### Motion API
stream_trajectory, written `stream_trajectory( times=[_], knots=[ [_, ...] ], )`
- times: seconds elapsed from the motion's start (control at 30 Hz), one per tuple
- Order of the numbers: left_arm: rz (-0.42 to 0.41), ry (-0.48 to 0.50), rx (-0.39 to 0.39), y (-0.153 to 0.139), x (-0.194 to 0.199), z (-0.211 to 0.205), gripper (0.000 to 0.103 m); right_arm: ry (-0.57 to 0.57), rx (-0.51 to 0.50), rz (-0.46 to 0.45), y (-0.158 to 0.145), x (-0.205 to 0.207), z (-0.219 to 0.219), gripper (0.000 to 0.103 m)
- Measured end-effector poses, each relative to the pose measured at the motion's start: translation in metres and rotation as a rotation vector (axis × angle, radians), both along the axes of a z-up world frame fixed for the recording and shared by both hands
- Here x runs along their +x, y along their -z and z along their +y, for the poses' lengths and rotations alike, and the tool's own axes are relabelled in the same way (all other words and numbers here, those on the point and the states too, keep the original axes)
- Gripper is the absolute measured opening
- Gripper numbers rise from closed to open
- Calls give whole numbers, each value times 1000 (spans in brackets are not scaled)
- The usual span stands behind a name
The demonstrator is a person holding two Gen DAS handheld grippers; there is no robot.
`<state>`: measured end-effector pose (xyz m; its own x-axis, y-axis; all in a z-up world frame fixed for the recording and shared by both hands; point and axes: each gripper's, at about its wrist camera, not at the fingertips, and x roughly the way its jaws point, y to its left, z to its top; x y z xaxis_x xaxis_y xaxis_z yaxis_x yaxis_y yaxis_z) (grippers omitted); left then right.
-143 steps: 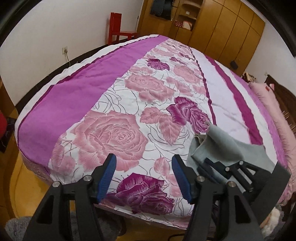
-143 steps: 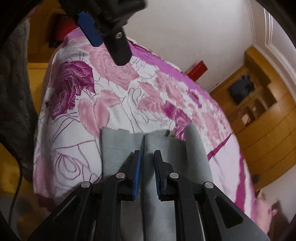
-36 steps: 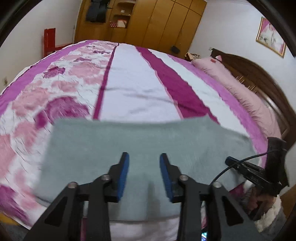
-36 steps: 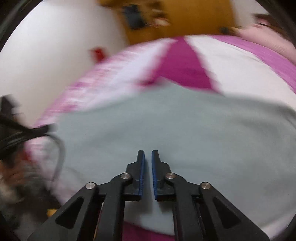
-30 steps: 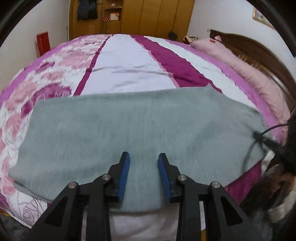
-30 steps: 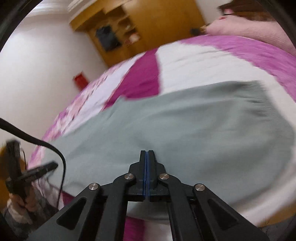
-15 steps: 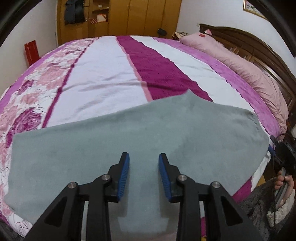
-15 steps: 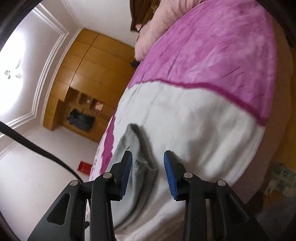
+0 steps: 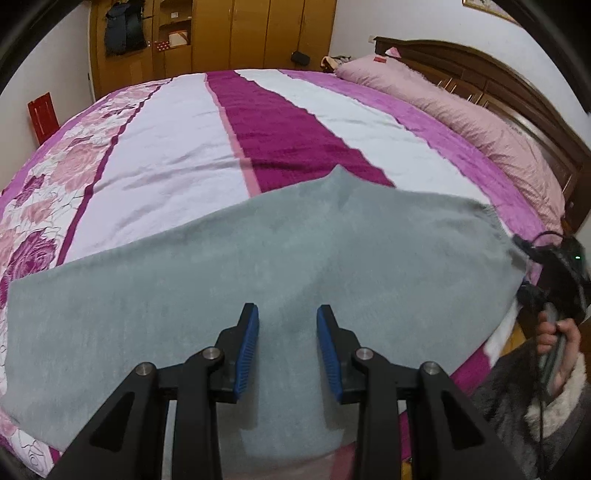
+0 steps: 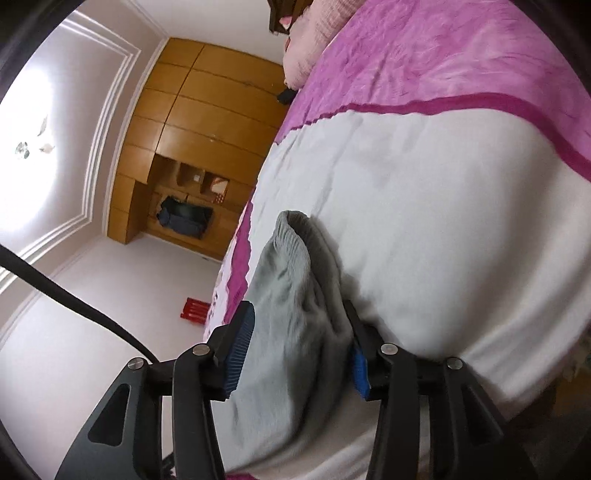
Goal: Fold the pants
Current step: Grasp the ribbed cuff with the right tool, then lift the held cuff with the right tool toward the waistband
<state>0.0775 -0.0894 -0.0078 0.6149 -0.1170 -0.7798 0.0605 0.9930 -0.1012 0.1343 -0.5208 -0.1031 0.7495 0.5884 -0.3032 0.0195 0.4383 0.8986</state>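
Grey pants (image 9: 258,266) lie spread flat across the near part of the bed, legs to the left, waistband to the right. My left gripper (image 9: 286,332) hovers over their middle, open, with nothing between its blue pads. In the right wrist view the picture is rolled on its side. There my right gripper (image 10: 297,321) straddles the bunched waistband end of the pants (image 10: 291,295). Its jaws are opening, the cloth sits loosely between them, and one pad is partly hidden behind the fabric.
The bedspread (image 9: 184,147) has pink, white and magenta stripes and roses at the left. A pink pillow (image 9: 461,110) and a dark wooden headboard (image 9: 517,85) run along the right. A wooden wardrobe (image 9: 221,33) stands at the back. A person's hand (image 9: 561,332) holds the other gripper at the bed's right edge.
My right gripper has gone from shut to open, rolled over and sunk to the waistband end, which now lies between its jaws. My left gripper has drifted right over the pants, its gap unchanged.
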Motion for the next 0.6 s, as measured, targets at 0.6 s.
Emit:
stream_trajectory(
  times=[0.6],
  knots=[
    [-16, -22, -11, 14, 5, -71, 18, 4, -167, 49, -11, 5, -11, 14]
  ],
)
